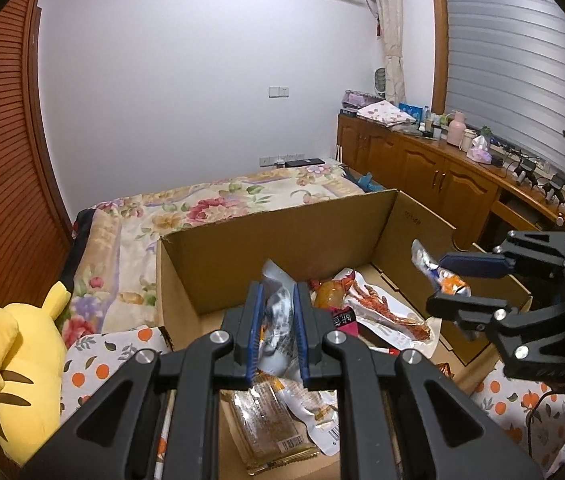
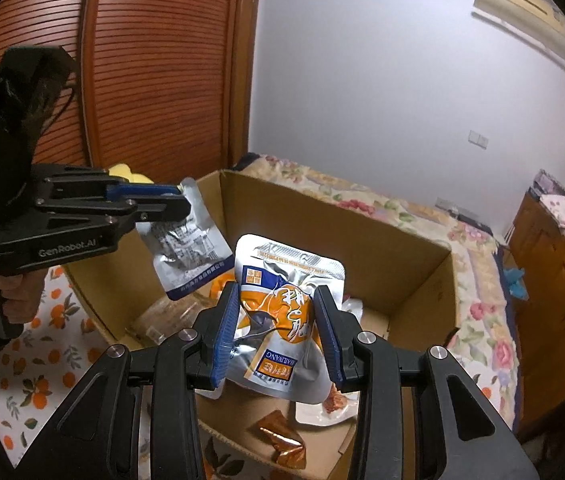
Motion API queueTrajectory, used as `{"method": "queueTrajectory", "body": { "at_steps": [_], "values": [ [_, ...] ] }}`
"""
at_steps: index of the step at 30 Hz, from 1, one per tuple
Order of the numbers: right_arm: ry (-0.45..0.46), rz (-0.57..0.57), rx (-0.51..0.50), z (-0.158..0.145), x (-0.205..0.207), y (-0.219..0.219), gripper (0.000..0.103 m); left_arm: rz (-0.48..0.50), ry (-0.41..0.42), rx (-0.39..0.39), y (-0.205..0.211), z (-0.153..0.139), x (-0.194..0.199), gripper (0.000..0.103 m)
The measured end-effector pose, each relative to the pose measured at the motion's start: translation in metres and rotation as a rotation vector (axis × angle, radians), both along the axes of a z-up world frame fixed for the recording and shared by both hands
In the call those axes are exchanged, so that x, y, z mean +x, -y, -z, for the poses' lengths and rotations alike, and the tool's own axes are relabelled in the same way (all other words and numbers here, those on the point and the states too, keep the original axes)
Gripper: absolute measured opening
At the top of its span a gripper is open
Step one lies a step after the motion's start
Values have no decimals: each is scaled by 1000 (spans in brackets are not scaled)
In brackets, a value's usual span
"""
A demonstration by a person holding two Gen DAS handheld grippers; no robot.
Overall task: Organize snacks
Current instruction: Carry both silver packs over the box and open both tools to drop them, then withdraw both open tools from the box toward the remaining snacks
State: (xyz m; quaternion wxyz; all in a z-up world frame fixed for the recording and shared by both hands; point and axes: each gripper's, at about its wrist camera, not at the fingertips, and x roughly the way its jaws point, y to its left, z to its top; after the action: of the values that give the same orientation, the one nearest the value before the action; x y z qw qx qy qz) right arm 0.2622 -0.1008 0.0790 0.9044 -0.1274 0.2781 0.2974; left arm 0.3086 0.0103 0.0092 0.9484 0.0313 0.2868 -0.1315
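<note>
2 grippers, 2 pouches, both up over box (image 1: pixel 282 220). Your left gripper (image 1: pixel 276 336) clenched on silver pouch (image 1: pixel 278 320); in right wrist view that pouch (image 2: pixel 186 248) hangs from left gripper (image 2: pixel 180 204) above box's left wall. Your right gripper (image 2: pixel 278 336) clamps orange pouch (image 2: pixel 282 308), held above box (image 2: pixel 422 280) interior. More snacks lie on box floor: red pack (image 1: pixel 382 312), brown bar (image 1: pixel 270 428), orange wrapper (image 2: pixel 286 440). Box sits on fruit-print cloth (image 2: pixel 30 380). Yellow plush (image 1: pixel 22 368) at left.

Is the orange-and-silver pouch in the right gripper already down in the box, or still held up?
Held up: the right gripper is shut on the orange-and-silver pouch, which hangs above the snacks lying in the cardboard box.
</note>
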Motion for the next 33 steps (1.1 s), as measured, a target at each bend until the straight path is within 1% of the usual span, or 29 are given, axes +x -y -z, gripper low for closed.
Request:
{"method": "queueTrajectory", "body": {
  "at_steps": [9, 13, 23, 26, 27, 28, 29, 31, 33],
  "values": [
    [-74, -1, 4, 18, 12, -3, 38, 1, -3, 13, 5, 0, 2, 13],
    [-107, -4, 4, 23, 15, -3, 38, 2, -10, 1, 3, 2, 2, 18],
    [-137, -8, 2, 33, 24, -10, 39, -1, -20, -1, 0, 6, 3, 21],
    [-141, -2, 6, 34, 25, -11, 41, -5, -20, -7, -2, 7, 2, 27],
    [-134, 2, -1, 35, 25, -11, 46, -7, -20, -9, -2, 8, 1, 31],
    [-122, 3, -11, 35, 23, -12, 48, -8, -22, -11, -3, 8, 0, 33],
    [-116, 5, -15, 34, 23, -12, 48, -8, -23, -13, -2, 8, -1, 35],
    [-117, 5, -15, 33, 20, -12, 48, -6, -26, -22, -3, 8, -4, 44],
    [-116, 9, -9, 31, 16, -10, 48, -4, -28, -32, -4, 7, -9, 45]
  ]
}}
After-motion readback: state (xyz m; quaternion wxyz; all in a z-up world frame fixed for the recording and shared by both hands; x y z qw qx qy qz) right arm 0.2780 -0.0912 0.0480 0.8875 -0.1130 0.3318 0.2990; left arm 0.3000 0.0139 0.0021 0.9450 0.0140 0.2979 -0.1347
